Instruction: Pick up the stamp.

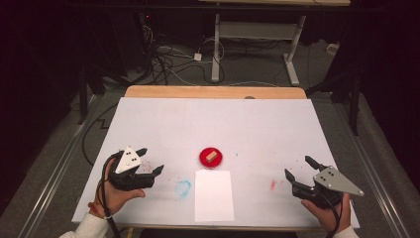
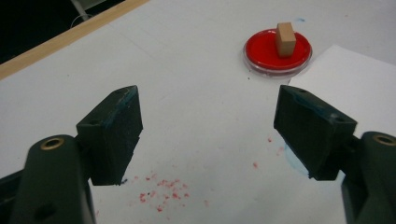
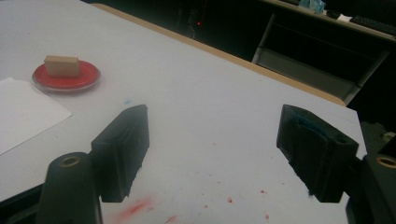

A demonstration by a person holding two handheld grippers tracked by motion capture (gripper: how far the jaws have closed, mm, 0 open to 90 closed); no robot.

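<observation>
A small tan wooden block (image 1: 212, 156) lies in a round red dish (image 1: 204, 159) near the middle of the white table cover. A white sheet of paper (image 1: 213, 195) lies just in front of the dish. My left gripper (image 1: 150, 160) rests low at the front left, open and holding nothing; the left gripper view has the dish (image 2: 261, 52) and block (image 2: 284, 39) ahead to the right. My right gripper (image 1: 298, 167) sits at the front right, open and bare too; the right gripper view puts the dish (image 3: 86, 74) and block (image 3: 61, 66) far off to the left.
Red smears (image 1: 273, 184) mark the cover near the right gripper, red specks (image 2: 161, 189) lie under the left one, and a blue smudge (image 1: 183, 188) sits left of the paper. The wooden table edge (image 1: 213, 92) runs along the back, with cables and a desk frame on the floor beyond.
</observation>
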